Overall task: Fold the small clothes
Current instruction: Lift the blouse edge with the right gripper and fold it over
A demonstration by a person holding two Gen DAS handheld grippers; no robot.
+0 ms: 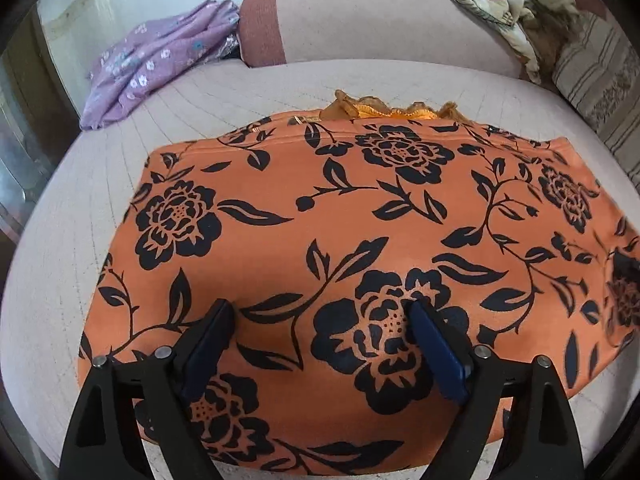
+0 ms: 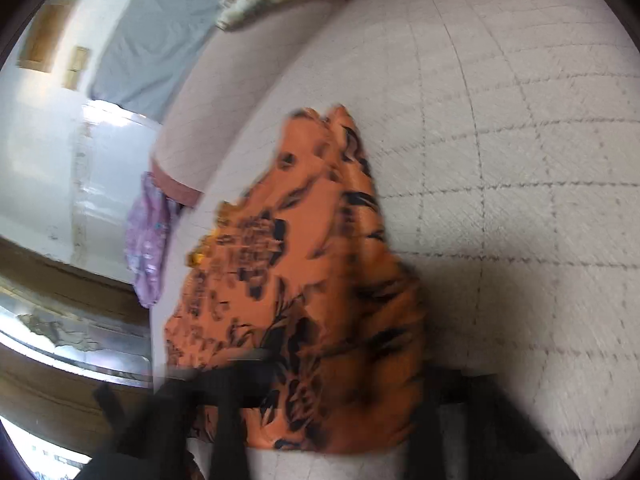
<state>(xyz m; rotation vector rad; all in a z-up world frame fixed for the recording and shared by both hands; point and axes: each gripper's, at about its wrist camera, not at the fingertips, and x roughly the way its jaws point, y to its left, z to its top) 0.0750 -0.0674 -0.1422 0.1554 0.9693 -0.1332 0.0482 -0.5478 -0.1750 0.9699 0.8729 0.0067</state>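
Orange cloth with a black flower print lies spread flat on the quilted pale sofa seat, covering most of its middle and reaching toward the front edge. A ruffled orange trim shows at the cloth's far edge, toward the sofa back. The left hand-held gripper stands over the near part of the cloth with its 2 blue-padded fingers spread wide apart; their tips appear to press on the fabric, with nothing held between them. A purple flowered garment lies at the far left corner of the seat, apart from the orange cloth. A crumpled cream patterned cloth sits on the sofa back at the far right. In the right wrist view the picture is blurred: the orange cloth rises in a bunched fold above the seat, and it drapes over the right hand-held gripper, so whether that one is open or closed cannot be told.
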